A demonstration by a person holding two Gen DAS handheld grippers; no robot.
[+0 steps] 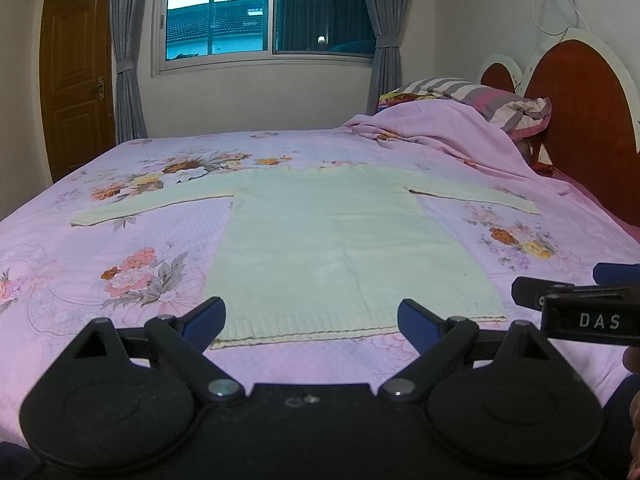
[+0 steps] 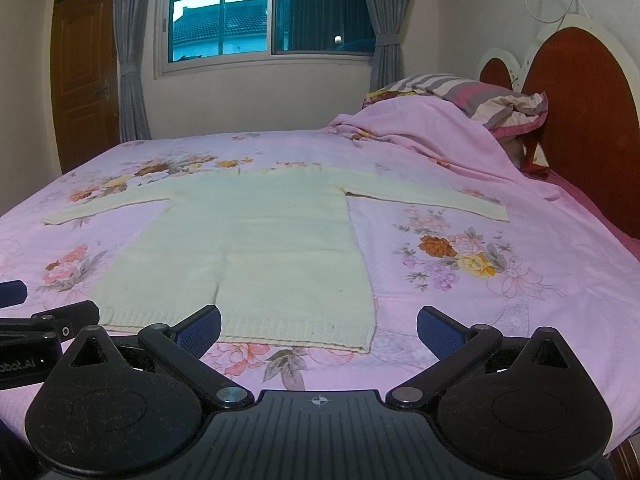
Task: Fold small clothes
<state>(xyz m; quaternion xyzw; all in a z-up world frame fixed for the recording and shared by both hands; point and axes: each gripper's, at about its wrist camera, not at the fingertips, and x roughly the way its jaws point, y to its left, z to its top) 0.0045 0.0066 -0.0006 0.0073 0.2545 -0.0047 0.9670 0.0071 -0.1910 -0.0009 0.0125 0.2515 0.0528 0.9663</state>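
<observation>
A pale cream knitted sweater [image 1: 340,248] lies flat on the bed, hem toward me, both sleeves spread out to the sides. It also shows in the right wrist view [image 2: 248,248]. My left gripper [image 1: 312,320] is open and empty, hovering just in front of the hem. My right gripper [image 2: 320,328] is open and empty, in front of the hem's right corner. The right gripper shows at the right edge of the left wrist view [image 1: 580,304]. The left gripper shows at the left edge of the right wrist view [image 2: 40,328].
The bed has a pink floral sheet [image 1: 120,264]. A bunched pink blanket [image 1: 440,132] and striped pillows [image 1: 480,96] lie by the red headboard [image 1: 580,128] at the right. A window [image 1: 264,12], curtains and a wooden door [image 1: 76,76] are behind.
</observation>
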